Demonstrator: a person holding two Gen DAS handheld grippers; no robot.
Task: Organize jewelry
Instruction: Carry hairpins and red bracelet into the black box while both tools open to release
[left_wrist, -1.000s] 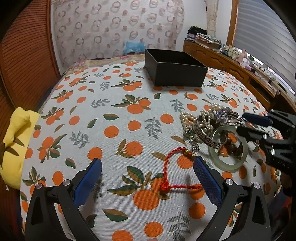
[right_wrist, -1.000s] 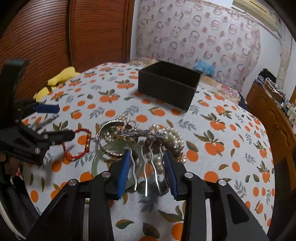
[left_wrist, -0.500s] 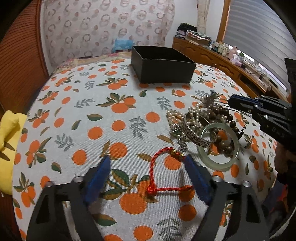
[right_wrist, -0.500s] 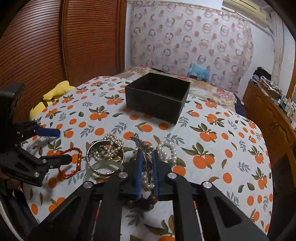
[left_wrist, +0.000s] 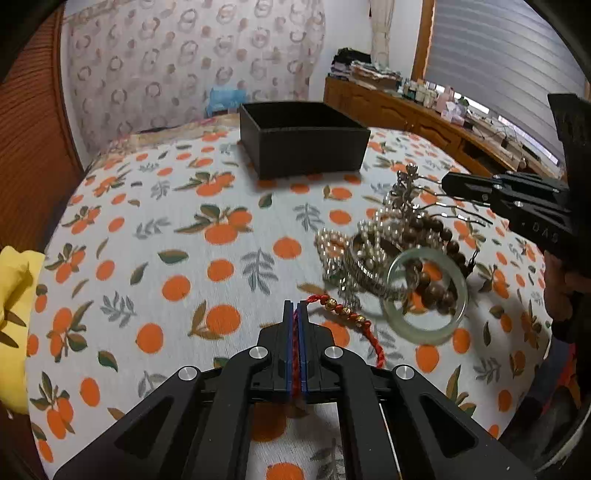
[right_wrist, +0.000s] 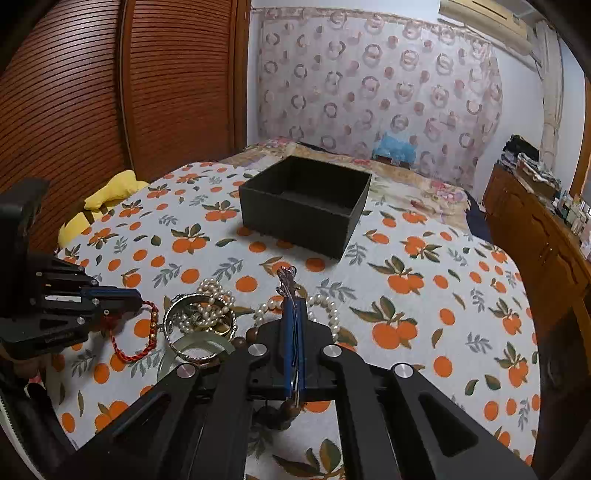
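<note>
On a bed (right_wrist: 424, 314) spread with an orange-fruit print cover, two hand-held grippers are clenched on pieces from a tangled heap of jewelry. The left hand-held gripper (left_wrist: 295, 308) pinches a red braided cord bracelet (left_wrist: 373, 341) between its blue pads; the cord runs up the narrow slit between them, and its free loop, strung with small gold beads, trails off toward the heap. In the right wrist view the same bracelet (right_wrist: 147, 339) hangs from the left hand-held gripper's (right_wrist: 138, 300) tip, just beside the heap.

The right hand-held gripper (right_wrist: 294, 304) is closed on the thin metal prongs of a silver hair comb (right_wrist: 288, 280), whose ornate head sticks out past the fingertips, pointing toward the black box (right_wrist: 306, 218). In the left wrist view this gripper (left_wrist: 448, 181) reaches in over the far side of the heap, the comb (left_wrist: 406, 184) raised above the pearls.

The heap itself lies nearer the cameras than the black box, well apart from it: a pearl strand (left_wrist: 332, 243), an engraved silver bangle (right_wrist: 192, 332), a pale green jade bangle (left_wrist: 428, 295) and a string of dark wooden beads (left_wrist: 436, 284) lying partly inside the jade ring. The box stands open, nothing visible inside. A yellow cushion (right_wrist: 103, 206) lies at the bed's edge, beside the brown slatted wardrobe doors (right_wrist: 110, 92).
</note>
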